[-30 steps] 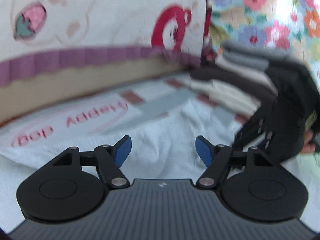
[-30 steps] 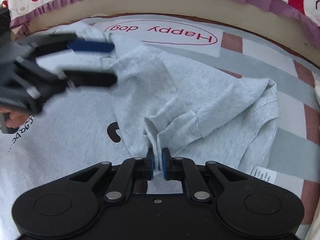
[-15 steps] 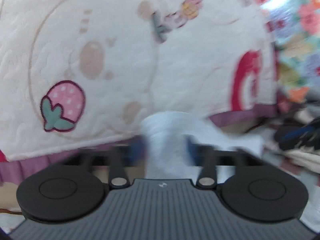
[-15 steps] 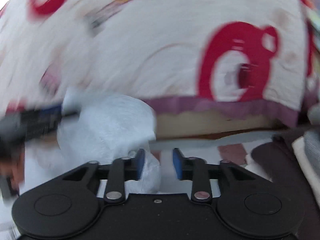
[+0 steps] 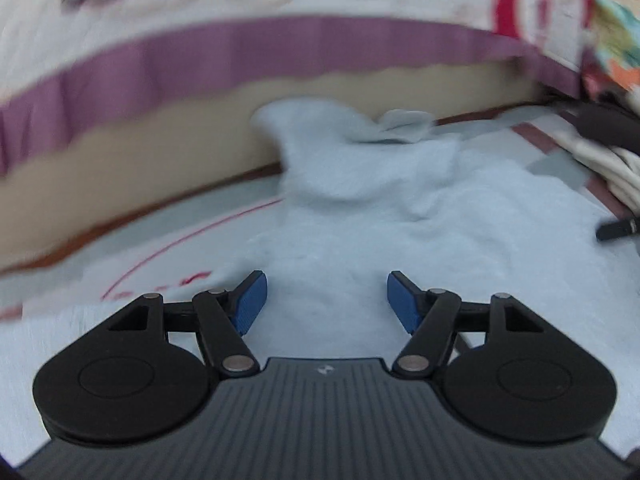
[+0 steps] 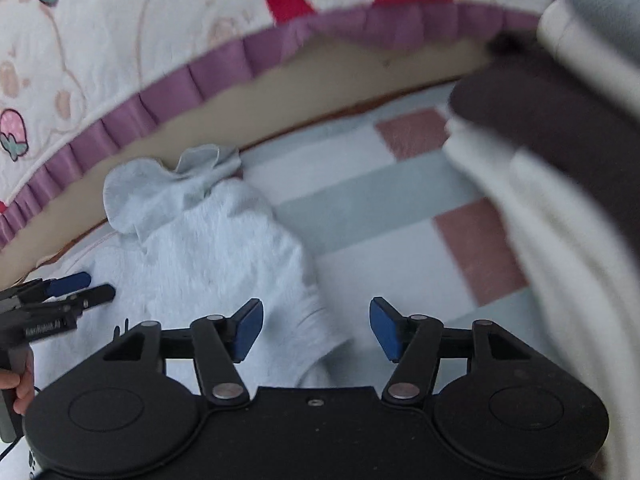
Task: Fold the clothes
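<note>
A light grey T-shirt (image 5: pixel 360 216) lies crumpled on the mat, its far end bunched up against the bed base. My left gripper (image 5: pixel 323 300) is open just above the shirt, nothing between its blue pads. In the right wrist view the same T-shirt (image 6: pixel 208 248) spreads to the left and under my right gripper (image 6: pixel 316 326), which is open over the shirt's right edge. The left gripper (image 6: pixel 80 290) shows at the left edge of that view, held by a hand (image 6: pixel 18 390).
A striped mat (image 6: pixel 380 200) with pink and grey blocks covers the floor. A bed with a purple-frilled cartoon quilt (image 5: pixel 240 52) stands behind. A stack of folded clothes (image 6: pixel 560 160), dark brown and cream, sits close at the right.
Both grippers lifted the shirt toward the bed, then let go and opened. The shirt now lies dropped on the mat with its end bunched at the bed base.
</note>
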Demonstrator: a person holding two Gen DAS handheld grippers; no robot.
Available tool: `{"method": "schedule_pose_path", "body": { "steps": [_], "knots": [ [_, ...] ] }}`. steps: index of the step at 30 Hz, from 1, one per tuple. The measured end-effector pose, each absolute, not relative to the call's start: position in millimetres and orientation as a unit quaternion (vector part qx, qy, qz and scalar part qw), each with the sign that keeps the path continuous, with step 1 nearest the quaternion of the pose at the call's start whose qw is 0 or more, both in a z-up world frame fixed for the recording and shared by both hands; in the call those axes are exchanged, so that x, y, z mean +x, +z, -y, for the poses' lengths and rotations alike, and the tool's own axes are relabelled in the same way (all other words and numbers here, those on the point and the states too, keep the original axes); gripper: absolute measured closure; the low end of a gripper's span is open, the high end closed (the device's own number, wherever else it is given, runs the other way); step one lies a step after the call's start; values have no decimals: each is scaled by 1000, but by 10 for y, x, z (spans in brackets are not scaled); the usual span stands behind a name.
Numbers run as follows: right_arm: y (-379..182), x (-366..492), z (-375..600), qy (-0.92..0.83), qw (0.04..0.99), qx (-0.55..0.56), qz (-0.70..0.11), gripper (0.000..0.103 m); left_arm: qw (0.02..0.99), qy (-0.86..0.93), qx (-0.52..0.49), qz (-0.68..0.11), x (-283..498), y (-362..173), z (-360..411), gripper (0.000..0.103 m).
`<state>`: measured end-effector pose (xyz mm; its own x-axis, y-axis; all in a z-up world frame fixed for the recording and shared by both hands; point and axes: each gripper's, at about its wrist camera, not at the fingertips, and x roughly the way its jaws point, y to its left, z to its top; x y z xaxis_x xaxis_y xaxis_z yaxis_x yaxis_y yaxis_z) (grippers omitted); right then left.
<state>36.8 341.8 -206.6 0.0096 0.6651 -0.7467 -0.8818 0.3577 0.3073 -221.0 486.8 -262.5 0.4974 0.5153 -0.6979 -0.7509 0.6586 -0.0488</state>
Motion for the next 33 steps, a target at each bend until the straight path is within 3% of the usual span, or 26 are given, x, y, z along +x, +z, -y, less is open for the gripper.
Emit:
{"method": "schedule_pose_path", "body": {
  "steps": [2,4,7,13,15,16,17,24,30,31,32,33],
  "knots": [
    [-2002,233,-3487,589,681,-156,-406,95,842,384,-179,-335,-2244,-2619,-4962,38],
    [-1935,98,-3553,622,662,-189,-374,95,839,390,-172,-338,-2261,-2599,-5024,42],
    [-1817,118,-3534,575,721,-238,-305,98,823,419,-152,-352,-2284,-2614,-5124,41],
    [-1912,183,-3455,487,771,-285,-295,97,811,439,-189,-338,-2466,-2572,-5170,40],
    [-1784,192,-3210,505,764,-227,-331,85,824,420,-200,-323,-2539,-2490,-5038,39],
    [-1714,202,-3063,515,756,-195,-354,66,831,406,-209,-317,-2572,-2455,-4953,39],
    [-1675,192,-2922,524,745,-169,-377,53,837,390,-218,-315,-2595,-2426,-4858,39],
    [-1690,28,-2020,509,723,-165,-437,48,843,329,-244,-350,-2729,-2375,-4215,39],
    [-2011,72,-1548,416,733,-46,-537,42,827,314,-240,-401,-2976,-2359,-3856,39],
    [-2050,28,-1496,427,725,-22,-541,46,824,318,-237,-404,-3061,-2354,-3802,38],
    [-2082,-10,-1504,437,723,-11,-535,78,822,322,-234,-407,-3146,-2350,-3749,38],
    [-2077,-62,-1530,439,735,-22,-516,98,820,326,-232,-411,-3230,-2345,-3696,38]
  ]
}}
